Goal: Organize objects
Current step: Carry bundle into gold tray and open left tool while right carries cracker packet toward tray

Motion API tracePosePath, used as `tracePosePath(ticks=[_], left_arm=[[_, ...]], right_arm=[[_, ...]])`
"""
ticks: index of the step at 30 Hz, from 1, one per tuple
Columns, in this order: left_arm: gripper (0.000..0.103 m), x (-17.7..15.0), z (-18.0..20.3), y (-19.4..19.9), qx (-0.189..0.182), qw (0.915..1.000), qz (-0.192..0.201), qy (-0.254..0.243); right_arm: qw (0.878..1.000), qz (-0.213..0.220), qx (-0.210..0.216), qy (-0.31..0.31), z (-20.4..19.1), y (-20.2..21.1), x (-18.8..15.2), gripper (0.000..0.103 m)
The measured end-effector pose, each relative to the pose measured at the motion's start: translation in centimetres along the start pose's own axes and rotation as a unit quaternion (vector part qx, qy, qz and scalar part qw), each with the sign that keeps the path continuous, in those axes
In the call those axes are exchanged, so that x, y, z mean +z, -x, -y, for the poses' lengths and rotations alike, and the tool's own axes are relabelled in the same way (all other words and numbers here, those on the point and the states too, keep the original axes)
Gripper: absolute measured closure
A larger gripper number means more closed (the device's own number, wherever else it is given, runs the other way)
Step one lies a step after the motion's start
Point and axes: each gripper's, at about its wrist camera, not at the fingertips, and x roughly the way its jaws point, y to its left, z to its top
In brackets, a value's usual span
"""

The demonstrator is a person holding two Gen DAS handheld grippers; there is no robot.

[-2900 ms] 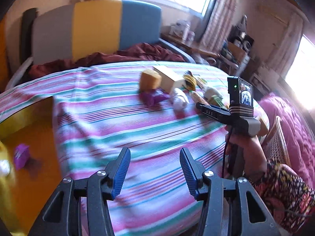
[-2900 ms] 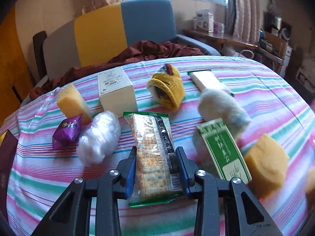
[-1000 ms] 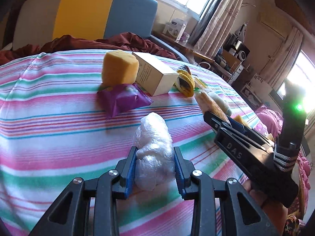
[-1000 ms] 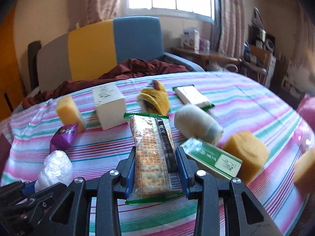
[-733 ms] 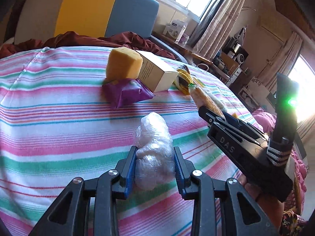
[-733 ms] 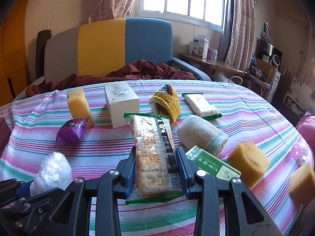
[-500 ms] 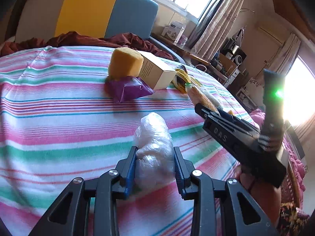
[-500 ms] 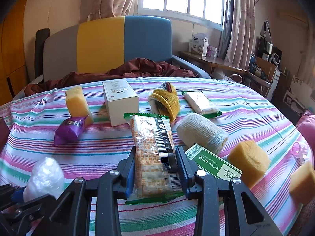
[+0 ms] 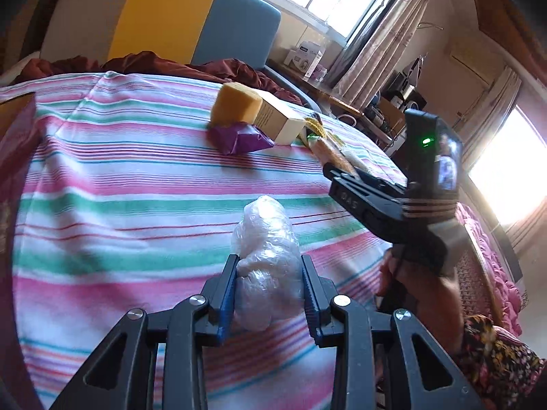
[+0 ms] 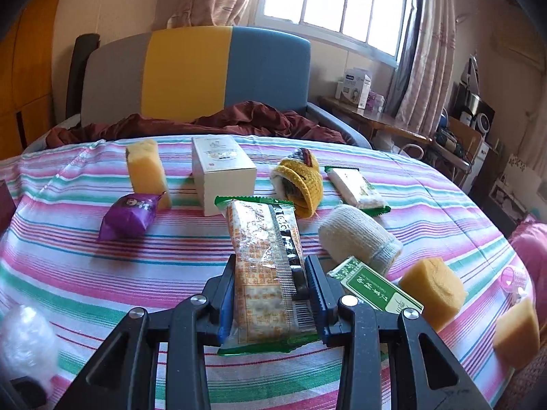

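Left wrist view: left gripper (image 9: 269,290) clamped on clear plastic-wrapped bundle (image 9: 265,249), held above the striped worktop (image 9: 112,184). Right wrist view, left to right: purple packet (image 10: 130,215), yellow sponge (image 10: 147,171), white box (image 10: 220,171); right gripper (image 10: 271,294) clamped on cracker pack (image 10: 266,266); bandage roll (image 10: 359,239), green box (image 10: 374,288) beside it.

"DAS" on right gripper (image 9: 355,201) body, other package print too small to read
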Motion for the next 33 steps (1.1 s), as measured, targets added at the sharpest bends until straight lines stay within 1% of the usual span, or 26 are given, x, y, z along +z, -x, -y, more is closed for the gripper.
tracePosePath(ticks=[4, 9, 13, 17, 23, 29, 33], left_arm=[[0.069, -0.2, -0.2, 2.8, -0.002, 0.9997, 0.023, -0.007], [0.069, -0.8, -0.5, 6.2, 0.016, 0.9981, 0.052, -0.027], [0.069, -1.0, -1.6, 8.7, 0.029, 0.9967, 0.073, -0.023], [0.069, -1.1, -3.5, 10.9, 0.048, 0.9950, 0.087, -0.004], [0.069, -1.4, -7.3, 13.8, 0.081, 0.9908, 0.103, 0.033], [0.069, -1.8, -11.3, 16.8, 0.117, 0.9849, 0.112, 0.063], [0.069, -2.1, -13.6, 18.1, 0.127, 0.9815, 0.111, 0.091]], right_arm=[[1.000, 0.000, -0.004, 0.018, -0.7, 0.1, 0.0, 0.065], [0.999, 0.004, -0.003, 0.035, -1.3, 0.3, -0.1, 0.065], [0.999, 0.004, -0.008, 0.041, -1.6, 0.3, -0.1, 0.065], [0.999, 0.007, -0.008, 0.049, -1.9, 0.4, -0.1, 0.065], [0.997, 0.032, 0.002, 0.073, -2.9, 1.7, -0.4, 0.065], [0.994, 0.033, -0.002, 0.108, -4.3, 2.1, -0.8, 0.065], [0.992, 0.032, -0.002, 0.121, -4.8, 2.2, -1.0, 0.065]])
